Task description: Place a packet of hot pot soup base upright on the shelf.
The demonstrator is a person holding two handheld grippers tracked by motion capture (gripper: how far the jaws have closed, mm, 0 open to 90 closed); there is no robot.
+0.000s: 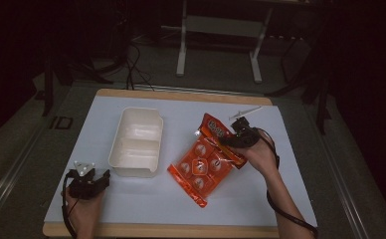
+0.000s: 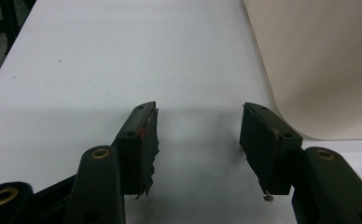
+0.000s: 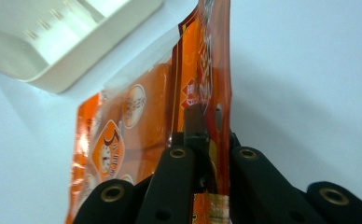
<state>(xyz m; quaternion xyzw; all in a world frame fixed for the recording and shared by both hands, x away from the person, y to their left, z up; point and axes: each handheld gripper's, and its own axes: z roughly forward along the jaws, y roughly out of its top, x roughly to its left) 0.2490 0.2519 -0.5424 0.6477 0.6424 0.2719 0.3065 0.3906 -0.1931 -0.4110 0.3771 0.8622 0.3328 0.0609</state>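
An orange snack bag (image 1: 204, 162) holding several round wrapped pieces lies on the white table right of centre, its top edge lifted. My right gripper (image 1: 237, 137) is shut on that upper edge; in the right gripper view the bag (image 3: 137, 126) hangs from the pinched black jaws of the right gripper (image 3: 202, 140). A cream two-compartment tray (image 1: 136, 142) sits left of the bag, empty. My left gripper (image 1: 99, 180) rests near the table's front left corner, beside the tray's near end. Its jaws stand wide apart over bare table in the left gripper view (image 2: 198, 140), nothing between them.
The tray's outer wall (image 2: 319, 65) fills the right side of the left gripper view. A thin white syringe-like object (image 1: 245, 112) lies near the far right edge of the table (image 1: 146, 204). A metal stand's legs (image 1: 218, 47) and cables sit on the dark floor beyond.
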